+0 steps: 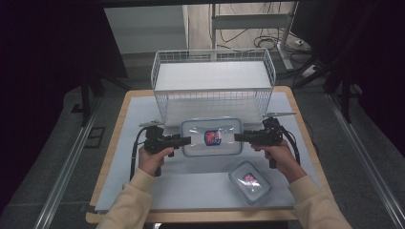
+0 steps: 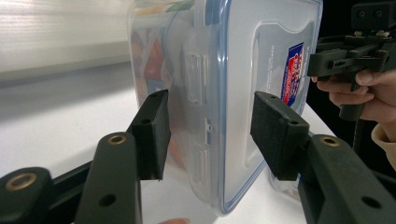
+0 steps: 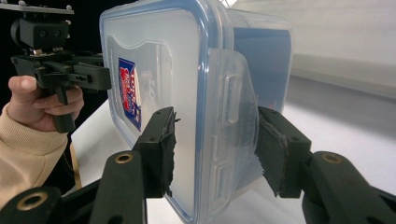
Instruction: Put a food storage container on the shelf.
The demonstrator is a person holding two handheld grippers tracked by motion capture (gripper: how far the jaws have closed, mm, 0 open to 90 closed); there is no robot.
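The left gripper (image 1: 187, 140) straddles the left end of the large box (image 1: 211, 137), which sits on the table (image 1: 200, 188) just in front of the wire basket (image 1: 213, 81). In the left gripper view a gap shows at the lid-side pad, so this grip appears loose. The right gripper (image 1: 238, 137) clamps the right end, its pads against the lid and the latch flap. Probable fault: on a lift, the left end slips and the box tilts. A pad on the flap could also unlatch the lid. The small box (image 1: 250, 181) lies well clear.
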